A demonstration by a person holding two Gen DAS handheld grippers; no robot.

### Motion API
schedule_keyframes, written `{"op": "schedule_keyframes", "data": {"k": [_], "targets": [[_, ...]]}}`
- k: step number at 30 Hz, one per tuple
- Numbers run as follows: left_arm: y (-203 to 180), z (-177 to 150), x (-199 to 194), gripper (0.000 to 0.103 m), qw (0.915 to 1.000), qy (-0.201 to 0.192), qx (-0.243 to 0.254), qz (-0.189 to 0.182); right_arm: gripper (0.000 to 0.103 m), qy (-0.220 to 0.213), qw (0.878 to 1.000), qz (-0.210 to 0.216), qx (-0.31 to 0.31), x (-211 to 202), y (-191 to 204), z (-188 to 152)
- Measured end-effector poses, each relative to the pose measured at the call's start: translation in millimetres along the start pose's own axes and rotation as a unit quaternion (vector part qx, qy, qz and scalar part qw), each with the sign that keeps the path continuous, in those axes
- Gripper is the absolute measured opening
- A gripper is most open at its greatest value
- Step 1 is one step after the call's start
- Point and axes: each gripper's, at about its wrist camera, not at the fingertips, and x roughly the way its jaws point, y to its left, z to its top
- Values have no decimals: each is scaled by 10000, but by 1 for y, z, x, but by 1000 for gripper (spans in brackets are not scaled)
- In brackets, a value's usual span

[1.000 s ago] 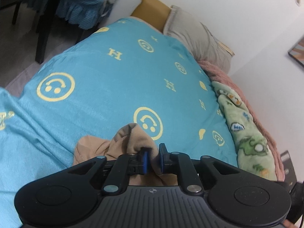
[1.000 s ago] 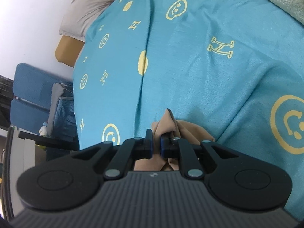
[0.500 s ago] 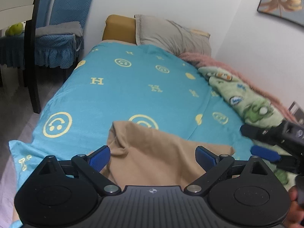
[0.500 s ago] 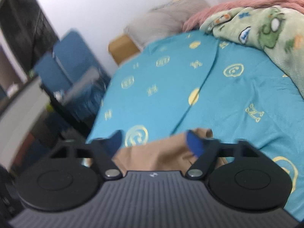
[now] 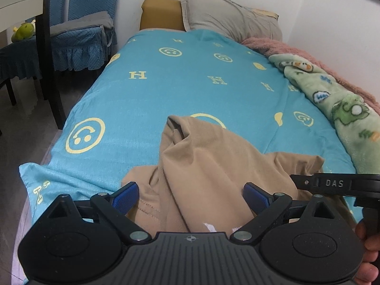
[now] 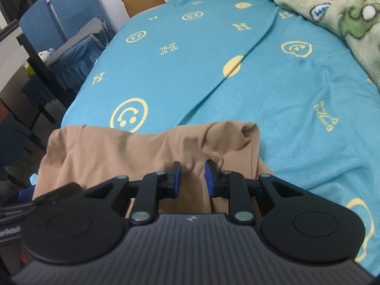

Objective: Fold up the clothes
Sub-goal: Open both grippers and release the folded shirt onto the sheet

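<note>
A tan garment lies crumpled on the near end of a blue bedspread. In the left wrist view my left gripper hangs just above it, open wide, its blue pads either side of the cloth without touching it. My right gripper has its jaws drawn close on a raised fold of the same tan garment near its right side. The right tool's black body and a hand show at the right of the left wrist view.
A green cartoon blanket and a pink throw run along the bed's right side by the wall. Pillows lie at the head. Blue-covered chairs and a dark table leg stand left of the bed.
Both grippers let go of the bunched garment, opened and pulled back; it now lies spread on the bed. The right gripper has since narrowed onto a fold, while the left stays open.
</note>
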Motion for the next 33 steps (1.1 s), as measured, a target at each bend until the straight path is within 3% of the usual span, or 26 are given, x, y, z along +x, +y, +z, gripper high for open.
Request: {"op": "schedule_keyframes", "data": {"k": [7, 12, 17, 19, 26, 31, 32, 33], "targets": [[-13, -17, -43, 96, 9997, -4, 23, -235, 28, -223, 9995, 76, 230, -59, -2, -21], [-26, -36, -53, 96, 9992, 256, 279, -110, 28, -320, 9992, -126, 188, -87, -5, -37], [-23, -45, -38, 96, 9975, 689, 134, -75, 26, 257, 9972, -224, 659, -64, -24, -44], [-20, -46, -41, 95, 9976, 674, 68, -138, 26, 451, 9959, -237, 752, -53, -27, -48], [-4, -29, -86, 95, 9946, 532, -522, -724, 26, 419, 9970, -392, 512, -53, -22, -55], [20, -23, -89, 96, 9718, 968, -1530, -1511, 27, 438, 9967, -390, 567, -54, -22, -53], [20, -27, -83, 96, 9685, 1080, -1625, -1547, 29, 445, 9966, -405, 554, -54, -22, -52], [20, -31, -77, 96, 9650, 1192, -1720, -1583, 38, 444, 9969, -421, 502, -54, -20, -52]]}}
